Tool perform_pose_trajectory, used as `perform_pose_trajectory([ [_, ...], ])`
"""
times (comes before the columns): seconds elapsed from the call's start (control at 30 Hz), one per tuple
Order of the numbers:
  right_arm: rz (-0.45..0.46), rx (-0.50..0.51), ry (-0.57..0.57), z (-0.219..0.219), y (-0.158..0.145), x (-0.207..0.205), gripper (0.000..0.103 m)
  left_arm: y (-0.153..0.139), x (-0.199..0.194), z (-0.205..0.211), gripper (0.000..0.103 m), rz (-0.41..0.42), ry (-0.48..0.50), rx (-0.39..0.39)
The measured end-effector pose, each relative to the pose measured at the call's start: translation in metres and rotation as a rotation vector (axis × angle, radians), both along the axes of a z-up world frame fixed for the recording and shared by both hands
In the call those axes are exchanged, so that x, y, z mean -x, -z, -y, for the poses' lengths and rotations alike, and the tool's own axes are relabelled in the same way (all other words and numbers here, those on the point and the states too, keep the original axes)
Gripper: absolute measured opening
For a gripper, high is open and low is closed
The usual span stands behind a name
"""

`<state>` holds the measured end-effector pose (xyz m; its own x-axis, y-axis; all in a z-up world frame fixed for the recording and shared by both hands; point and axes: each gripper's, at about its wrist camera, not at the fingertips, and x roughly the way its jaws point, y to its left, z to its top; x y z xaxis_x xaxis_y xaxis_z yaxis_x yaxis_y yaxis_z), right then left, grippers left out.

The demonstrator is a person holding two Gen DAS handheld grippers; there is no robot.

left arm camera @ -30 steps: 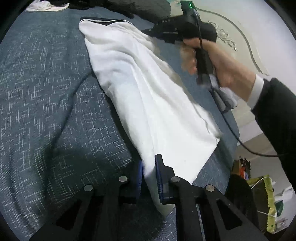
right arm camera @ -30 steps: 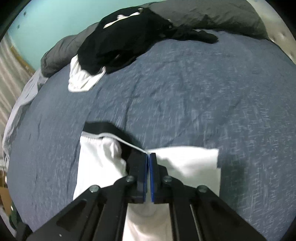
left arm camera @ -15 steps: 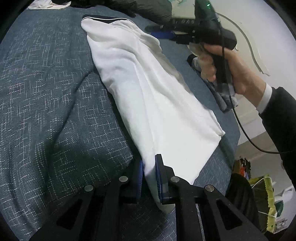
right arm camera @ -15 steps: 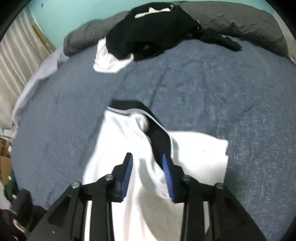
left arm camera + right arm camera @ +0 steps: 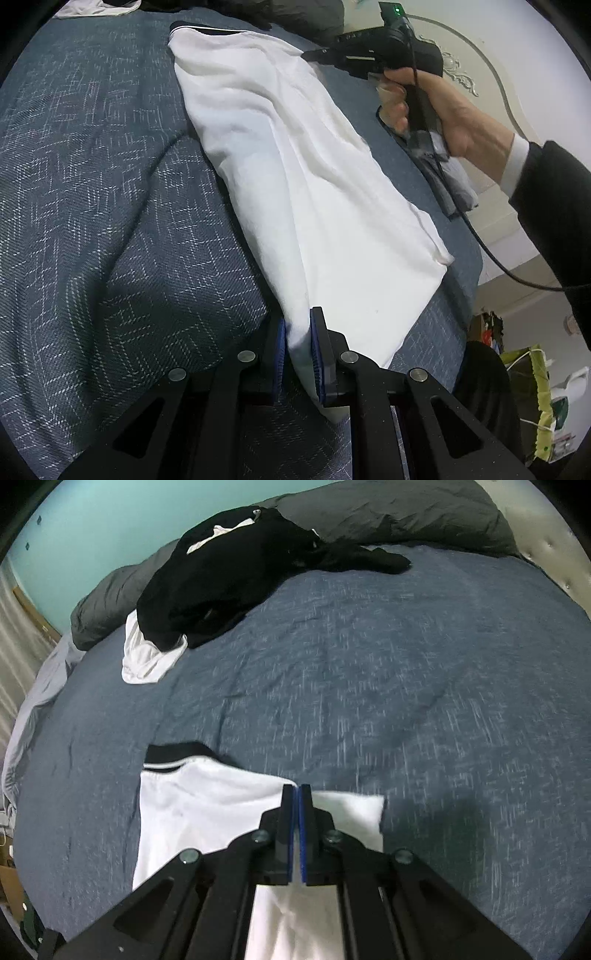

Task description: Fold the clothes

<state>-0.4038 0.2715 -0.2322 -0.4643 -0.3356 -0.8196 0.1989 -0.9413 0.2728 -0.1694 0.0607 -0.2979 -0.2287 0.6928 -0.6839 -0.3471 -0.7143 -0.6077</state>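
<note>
White cotton shirt w/ black collar (image 5: 306,177) lies lengthwise on the blue-grey woven bedspread (image 5: 110,221). Left gripper (image 5: 297,354) pinches its near hem; right gripper (image 5: 296,830), jaws pressed together after a quick open-close, appears to nip the collar-end edge, though blur hides the contact. Best: keep both ends taut, fold in 1 even sweep.

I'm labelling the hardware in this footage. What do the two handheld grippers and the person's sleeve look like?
Both the left gripper and the right gripper have matte black angular fingers with silver bolts and blue pads. The right one has a black pistol-style body with a green light and a black cable. The person wears a dark sleeve over a white cuff.
</note>
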Motion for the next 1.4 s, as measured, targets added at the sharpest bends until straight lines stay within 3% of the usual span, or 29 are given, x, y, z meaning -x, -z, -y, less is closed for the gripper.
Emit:
perform_pose_trajectory([
  [0.2,0.012,0.081,0.034,-0.015,-0.007,0.000,0.006,-0.002,-0.001,-0.002,0.014,0.001,0.000,-0.001],
  [0.27,0.020,0.077,0.025,-0.021,-0.007,-0.005,0.022,-0.003,-0.002,-0.003,0.014,0.001,0.000,-0.001],
  [0.4,0.028,0.092,-0.005,-0.032,-0.002,-0.021,0.026,-0.004,-0.003,-0.005,0.014,0.001,0.000,-0.002],
  [0.57,0.065,-0.001,-0.073,-0.023,0.022,-0.033,0.026,-0.005,-0.004,-0.008,0.014,0.001,0.000,0.000],
  [0.6,0.066,-0.016,-0.076,-0.022,0.026,-0.034,0.020,-0.005,-0.005,-0.009,0.014,0.001,0.001,0.001],
  [0.63,0.066,-0.019,-0.076,-0.023,0.029,-0.035,0.003,-0.005,-0.005,-0.009,0.014,0.001,0.001,0.001],
  [0.77,0.017,-0.025,-0.007,-0.035,0.024,-0.034,0.003,-0.005,0.009,-0.005,0.014,0.004,0.001,-0.001],
  [0.93,0.037,-0.057,0.113,-0.059,0.026,-0.025,0.003,-0.010,0.001,-0.011,0.014,0.000,0.002,0.002],
  [1.03,0.039,-0.064,0.119,-0.059,0.029,-0.024,0.003,0.001,-0.021,0.004,0.014,-0.002,0.004,0.003],
  [1.17,0.031,-0.014,0.136,-0.060,0.025,-0.027,0.004,-0.006,-0.028,0.017,0.014,0.000,0.005,0.003],
  [1.23,0.014,0.024,0.156,-0.065,0.018,-0.032,0.009,-0.005,-0.030,0.017,0.014,0.000,0.005,0.004],
  [1.33,0.038,0.089,0.158,-0.076,0.014,-0.050,0.033,-0.006,-0.034,0.020,0.014,0.001,0.005,0.003],
  [1.4,0.070,0.116,0.136,-0.077,0.015,-0.062,0.033,-0.006,-0.036,0.020,0.014,0.001,0.005,0.003],
])
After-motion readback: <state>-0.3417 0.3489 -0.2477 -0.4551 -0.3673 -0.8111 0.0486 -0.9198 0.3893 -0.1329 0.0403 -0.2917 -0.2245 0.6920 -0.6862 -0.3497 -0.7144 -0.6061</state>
